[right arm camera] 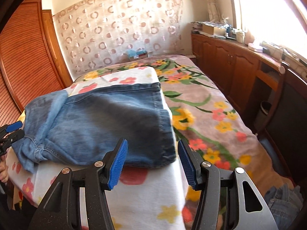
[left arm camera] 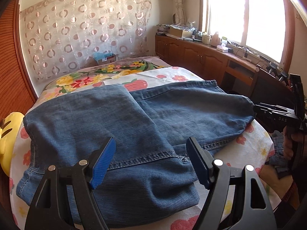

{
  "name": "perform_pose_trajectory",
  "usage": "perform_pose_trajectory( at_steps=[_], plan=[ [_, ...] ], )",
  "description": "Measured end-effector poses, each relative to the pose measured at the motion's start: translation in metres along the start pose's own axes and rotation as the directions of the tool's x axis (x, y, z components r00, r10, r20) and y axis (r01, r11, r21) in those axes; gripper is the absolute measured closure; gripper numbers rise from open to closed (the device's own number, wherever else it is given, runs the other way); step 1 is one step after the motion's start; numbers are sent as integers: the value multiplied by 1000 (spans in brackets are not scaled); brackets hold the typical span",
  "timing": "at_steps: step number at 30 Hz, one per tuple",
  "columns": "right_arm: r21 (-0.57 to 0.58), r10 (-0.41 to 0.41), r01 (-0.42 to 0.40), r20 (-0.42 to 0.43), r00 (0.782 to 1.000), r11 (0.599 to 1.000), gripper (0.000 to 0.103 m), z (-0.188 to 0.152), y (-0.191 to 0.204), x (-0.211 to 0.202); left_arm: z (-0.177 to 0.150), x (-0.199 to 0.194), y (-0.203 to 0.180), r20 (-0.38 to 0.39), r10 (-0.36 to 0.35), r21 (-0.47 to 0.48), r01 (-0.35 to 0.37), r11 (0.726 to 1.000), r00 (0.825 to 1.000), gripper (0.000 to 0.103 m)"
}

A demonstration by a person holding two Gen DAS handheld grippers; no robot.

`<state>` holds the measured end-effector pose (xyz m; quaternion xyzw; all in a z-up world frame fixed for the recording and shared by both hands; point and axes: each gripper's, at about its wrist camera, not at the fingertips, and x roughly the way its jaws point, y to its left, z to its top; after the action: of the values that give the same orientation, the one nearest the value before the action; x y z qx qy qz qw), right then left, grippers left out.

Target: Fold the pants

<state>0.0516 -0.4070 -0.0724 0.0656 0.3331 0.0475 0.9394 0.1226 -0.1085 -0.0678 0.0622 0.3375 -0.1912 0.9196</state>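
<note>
On the bed (left arm camera: 255, 149), over a white flower-print sheet (right arm camera: 145, 191), I see the pants (left arm camera: 107, 126) lying folded, the denim doubled over itself with a stitched hem (left arm camera: 145, 161) facing the left camera. Beyond the sheet, a floral blanket (right arm camera: 207, 115) covers the rest of the bed. A yellow plush object (left arm camera: 8, 134) sits at the left edge of the bed. A wooden cabinet run (left arm camera: 193, 55) stands under the window (left arm camera: 245, 15), its counter (left arm camera: 238, 54) loaded with boxes and cables. A circle-print curtain (left arm camera: 84, 28) hangs on the far wall, and a louvered wardrobe (right arm camera: 23, 57) stands to the left.

I read the left hand-held gripper (left arm camera: 151, 163) as wide open, empty, poised above the hem. The right hand-held gripper (right arm camera: 151, 164) is likewise wide open, holding nothing, at the near right corner of the pants; whether its pads (right arm camera: 118, 164) touch the denim, I cannot tell.
</note>
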Motion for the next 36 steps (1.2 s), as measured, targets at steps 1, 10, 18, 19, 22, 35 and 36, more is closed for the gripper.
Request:
perform_pose_trajectory(
  at_steps=[1,10,18,19,22,35,36],
  plan=[
    [4,0,0,-1,1000,1000,46,1,-3,4,0,0,-1,0,-1,0,1,1000,1000,26],
    [24,21,-19,-64,998,1000,47,8,4,21,-1,-4,5,9,6,-19,-6,1000,1000,26],
    [15,70,-69,-35,997,997,95,34,7,15,-4,-24,22,49,17,-54,-14,998,999,26],
    [0,78,-78,-16,997,997,95,40,14,10,-4,-28,25,56,20,-60,-17,998,998,26],
    [-62,137,-135,36,990,989,95,64,44,-6,-5,-37,34,75,30,-76,-24,997,997,26],
    [-317,353,-330,16,935,889,63,92,157,-45,-9,-44,54,88,48,-115,-38,993,995,26],
    [-310,353,-329,24,935,892,62,93,150,-47,-9,-42,52,86,43,-113,-34,993,995,26]
  ],
)
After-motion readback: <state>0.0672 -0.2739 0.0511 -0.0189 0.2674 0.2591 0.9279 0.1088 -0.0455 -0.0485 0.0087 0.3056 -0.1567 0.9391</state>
